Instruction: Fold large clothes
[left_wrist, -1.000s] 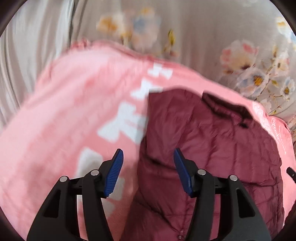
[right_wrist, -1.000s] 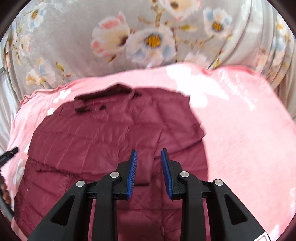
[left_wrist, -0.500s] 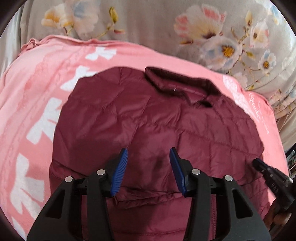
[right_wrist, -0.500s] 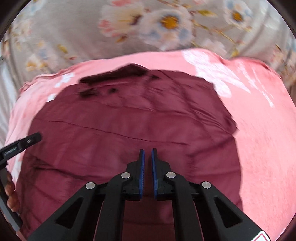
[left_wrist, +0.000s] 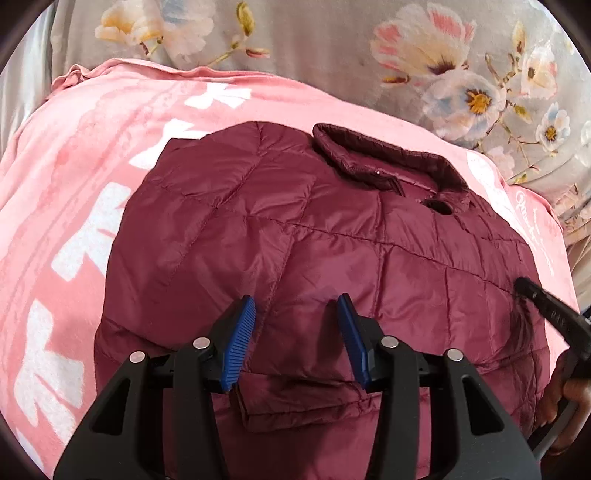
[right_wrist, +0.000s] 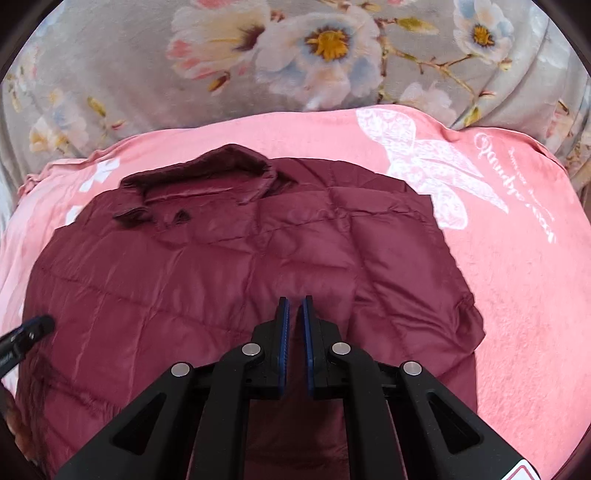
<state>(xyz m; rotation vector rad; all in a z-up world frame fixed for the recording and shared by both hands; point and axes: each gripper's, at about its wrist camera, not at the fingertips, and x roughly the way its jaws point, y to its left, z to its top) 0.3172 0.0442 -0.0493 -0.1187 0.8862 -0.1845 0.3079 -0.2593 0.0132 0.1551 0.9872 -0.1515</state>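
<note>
A maroon quilted jacket (left_wrist: 332, 240) (right_wrist: 184, 280) lies flat on a pink blanket (left_wrist: 92, 166) (right_wrist: 517, 277), collar (left_wrist: 388, 155) (right_wrist: 207, 166) at the far side. A folded flap of the jacket (left_wrist: 295, 402) lies near its front edge. My left gripper (left_wrist: 296, 299) hovers over the jacket's near middle, open, its blue pads apart with no fabric pinched. My right gripper (right_wrist: 294, 300) is over the jacket's right half, shut, pads almost touching with nothing seen between them. Each gripper's tip shows at the edge of the other view (left_wrist: 546, 306) (right_wrist: 26, 332).
The pink blanket carries white butterfly prints and lettering and lies on a grey floral bedsheet (left_wrist: 332, 44) (right_wrist: 110, 74). A hand (left_wrist: 569, 387) holding the right gripper shows at the right edge of the left wrist view.
The left view swung from the blanket's left part to over the jacket, and its jaws narrowed a little. The right gripper's jaws closed and it sank nearer the jacket.
</note>
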